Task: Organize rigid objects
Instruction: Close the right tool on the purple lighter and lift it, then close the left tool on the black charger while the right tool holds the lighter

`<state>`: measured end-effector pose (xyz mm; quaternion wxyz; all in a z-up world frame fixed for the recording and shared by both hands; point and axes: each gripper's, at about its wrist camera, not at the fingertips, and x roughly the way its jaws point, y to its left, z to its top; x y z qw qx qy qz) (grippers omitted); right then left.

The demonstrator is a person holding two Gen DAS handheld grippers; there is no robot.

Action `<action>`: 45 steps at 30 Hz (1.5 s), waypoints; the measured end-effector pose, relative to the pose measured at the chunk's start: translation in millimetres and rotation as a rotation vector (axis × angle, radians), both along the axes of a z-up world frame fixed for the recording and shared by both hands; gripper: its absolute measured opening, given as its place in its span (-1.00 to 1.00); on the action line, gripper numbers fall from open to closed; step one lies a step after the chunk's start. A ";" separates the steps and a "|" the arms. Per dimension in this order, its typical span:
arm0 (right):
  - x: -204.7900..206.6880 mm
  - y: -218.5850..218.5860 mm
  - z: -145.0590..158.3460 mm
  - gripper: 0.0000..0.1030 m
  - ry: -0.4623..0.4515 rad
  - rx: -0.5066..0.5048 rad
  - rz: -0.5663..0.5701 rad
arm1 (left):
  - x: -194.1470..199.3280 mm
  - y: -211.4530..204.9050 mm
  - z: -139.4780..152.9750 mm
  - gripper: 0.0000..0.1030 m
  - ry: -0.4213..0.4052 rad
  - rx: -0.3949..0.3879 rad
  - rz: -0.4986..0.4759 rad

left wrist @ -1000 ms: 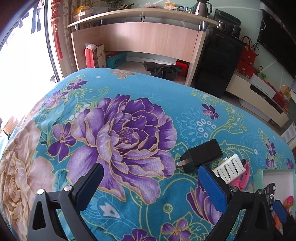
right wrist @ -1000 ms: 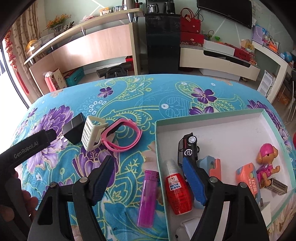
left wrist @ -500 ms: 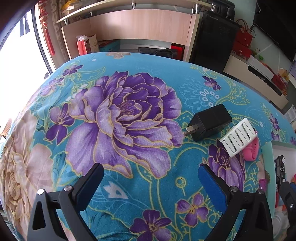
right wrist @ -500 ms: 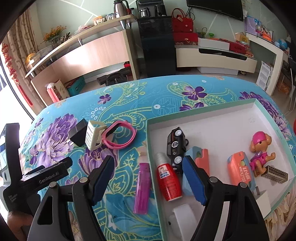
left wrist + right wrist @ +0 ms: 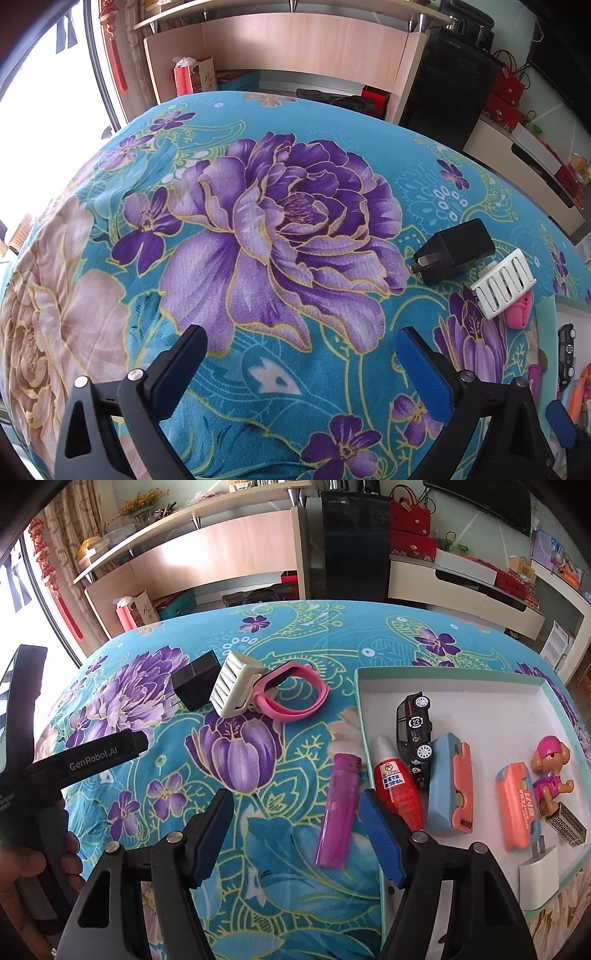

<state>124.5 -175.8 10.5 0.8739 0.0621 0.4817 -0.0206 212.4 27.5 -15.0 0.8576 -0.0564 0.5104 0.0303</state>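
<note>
Purple lighter [image 5: 339, 812] lies on the floral cloth [image 5: 258, 867], just outside the tray [image 5: 480, 679], which already holds several items. Right gripper [image 5: 295, 834] is angled steeply down, its jaws having just been narrowing with nothing between them; the lighter sits beside the right pad. Risk: that pad may catch the tray wall, or nudge the lighter away. Left gripper [image 5: 301, 365] hovers wide open and empty over the cloth, the black charger [image 5: 456, 250] well ahead.
</note>
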 end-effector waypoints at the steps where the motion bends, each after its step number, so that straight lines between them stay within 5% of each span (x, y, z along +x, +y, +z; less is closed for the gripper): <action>1: 0.9 0.2 -1.7 0.26 0.010 -0.007 -0.005 | 0.1 0.5 -0.2 1.00 0.001 -0.002 0.003; 12: 8.4 12.2 -12.0 0.19 0.045 -0.105 -0.015 | 2.7 9.7 -4.8 1.00 0.017 -0.009 0.026; 20: 14.5 14.1 -21.4 0.17 0.057 -0.058 -0.013 | 3.5 11.7 -5.9 1.00 0.019 -0.013 0.033; 33: 38.1 13.4 -28.7 -0.23 0.061 -0.118 -0.036 | 6.8 14.9 -8.4 1.00 0.018 -0.010 0.043; 39: 48.3 23.7 -29.0 -0.59 0.066 -0.165 0.001 | 6.8 10.8 -4.3 1.00 -0.001 -0.043 0.026; 45: 54.5 18.4 -29.2 -0.61 0.060 -0.121 -0.027 | 8.3 -2.7 1.5 1.00 -0.028 -0.054 -0.019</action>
